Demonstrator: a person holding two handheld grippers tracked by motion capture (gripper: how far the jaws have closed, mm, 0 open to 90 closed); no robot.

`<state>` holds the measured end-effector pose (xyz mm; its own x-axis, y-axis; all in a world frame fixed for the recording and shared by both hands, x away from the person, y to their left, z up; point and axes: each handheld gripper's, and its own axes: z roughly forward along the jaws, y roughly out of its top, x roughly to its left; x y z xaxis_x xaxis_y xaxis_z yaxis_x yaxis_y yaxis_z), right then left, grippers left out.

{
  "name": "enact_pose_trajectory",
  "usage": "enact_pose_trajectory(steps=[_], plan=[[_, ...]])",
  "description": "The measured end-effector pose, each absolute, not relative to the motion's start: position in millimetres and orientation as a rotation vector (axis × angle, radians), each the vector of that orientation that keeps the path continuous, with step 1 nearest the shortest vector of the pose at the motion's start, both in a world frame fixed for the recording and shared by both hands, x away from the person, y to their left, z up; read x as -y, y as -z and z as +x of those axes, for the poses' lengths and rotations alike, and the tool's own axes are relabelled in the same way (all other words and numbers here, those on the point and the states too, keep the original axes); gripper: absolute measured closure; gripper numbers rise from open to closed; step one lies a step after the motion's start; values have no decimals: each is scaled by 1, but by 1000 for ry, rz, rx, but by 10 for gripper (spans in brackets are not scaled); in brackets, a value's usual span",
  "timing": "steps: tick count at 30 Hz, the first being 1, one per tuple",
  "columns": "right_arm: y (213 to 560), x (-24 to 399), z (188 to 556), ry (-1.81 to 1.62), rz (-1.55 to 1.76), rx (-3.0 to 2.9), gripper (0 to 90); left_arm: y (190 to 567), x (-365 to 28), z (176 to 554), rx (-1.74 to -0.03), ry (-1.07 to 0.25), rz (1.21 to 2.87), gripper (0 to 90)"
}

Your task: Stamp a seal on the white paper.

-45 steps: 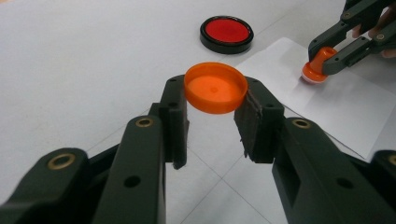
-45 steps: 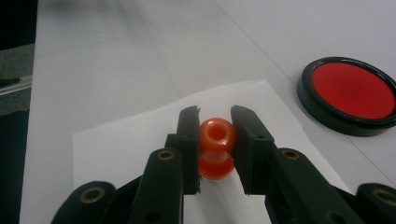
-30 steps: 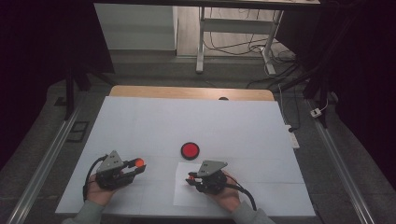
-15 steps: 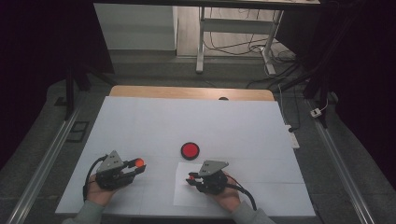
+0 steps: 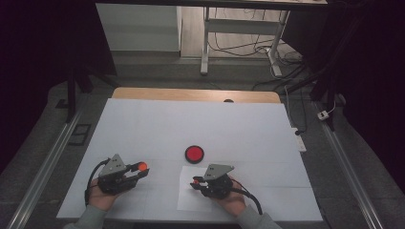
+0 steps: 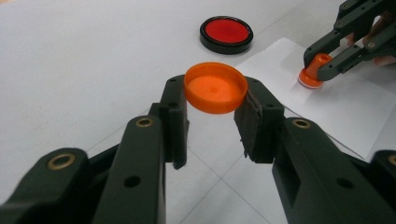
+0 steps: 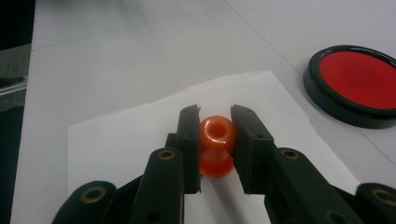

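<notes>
No change since second ago: both hands static. Left gripper [image 6: 212, 119] jaws clamped on orange cap [image 6: 215, 87], raised. Right gripper [image 7: 215, 140] jaws clamped on orange stamp [image 7: 217, 145], upright on paper [image 5: 191, 193]. Red ink pad [image 5: 194, 153] just beyond. Likely mid-press.

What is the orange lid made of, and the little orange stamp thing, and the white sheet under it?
Orange lid: probably plastic, smooth and matte, with a thin moulded rim. Little orange stamp: likely glossy plastic; light glints on its rounded knob. White sheet: looks like paper, thin, flat and matte, with crisp edges.
</notes>
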<state>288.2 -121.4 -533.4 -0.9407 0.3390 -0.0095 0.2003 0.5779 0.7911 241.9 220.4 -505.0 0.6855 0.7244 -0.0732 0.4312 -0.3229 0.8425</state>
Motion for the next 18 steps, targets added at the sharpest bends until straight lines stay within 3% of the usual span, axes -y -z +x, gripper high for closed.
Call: enact_pose_trajectory(steps=[18], plan=[[535,122,287,-1306,442,-2632,728,505,-220,242,-896,-399,1964,650]])
